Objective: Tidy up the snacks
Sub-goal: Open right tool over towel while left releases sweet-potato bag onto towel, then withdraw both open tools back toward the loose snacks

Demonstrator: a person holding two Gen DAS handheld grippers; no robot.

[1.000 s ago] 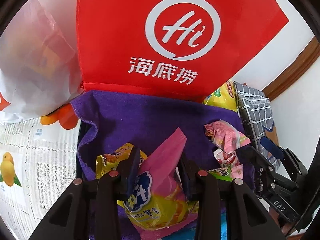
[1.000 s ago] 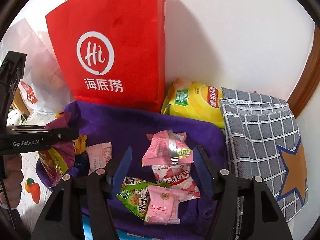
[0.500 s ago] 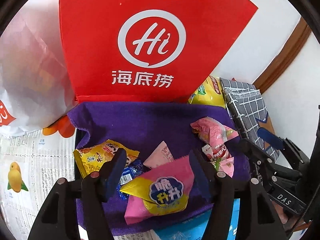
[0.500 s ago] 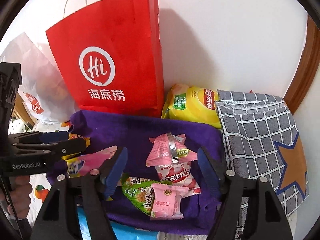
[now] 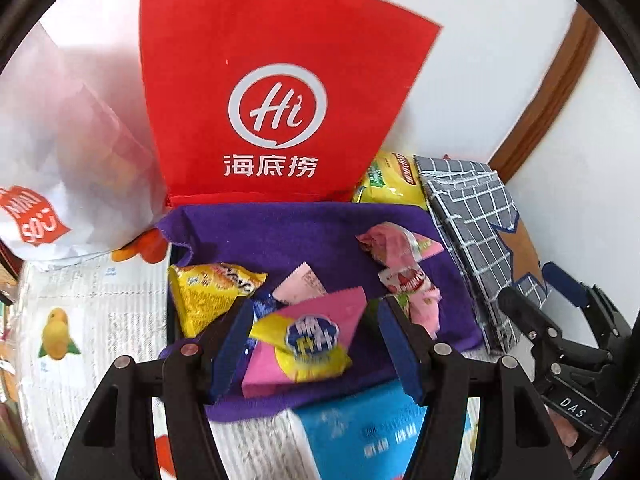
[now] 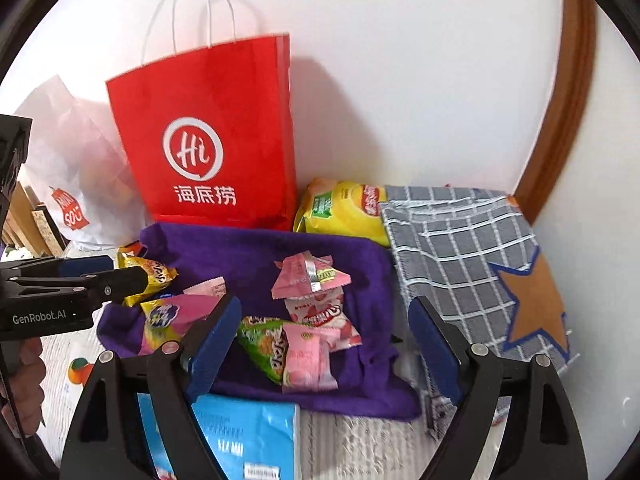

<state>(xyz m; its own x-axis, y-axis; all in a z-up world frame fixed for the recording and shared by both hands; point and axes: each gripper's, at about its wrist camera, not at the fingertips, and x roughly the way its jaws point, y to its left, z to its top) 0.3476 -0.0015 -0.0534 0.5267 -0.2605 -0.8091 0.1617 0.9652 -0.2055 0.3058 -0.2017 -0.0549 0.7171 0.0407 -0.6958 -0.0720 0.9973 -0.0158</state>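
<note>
Several snack packets lie on a purple cloth. A pink and yellow packet lies flat on the cloth, between the open fingers of my left gripper, which is not holding it. A yellow packet lies to its left. Pink packets, a green one and a small pink one lie between the open fingers of my right gripper, which is raised above them and empty.
A red paper bag stands behind the cloth against the wall. A white bag is to its left, a yellow chip bag and a grey checked bag to its right. A blue pack lies at the front.
My left gripper opened and let go of the pink and yellow packet, which now lies flat on the cloth. Both grippers pulled back and up from the cloth.
</note>
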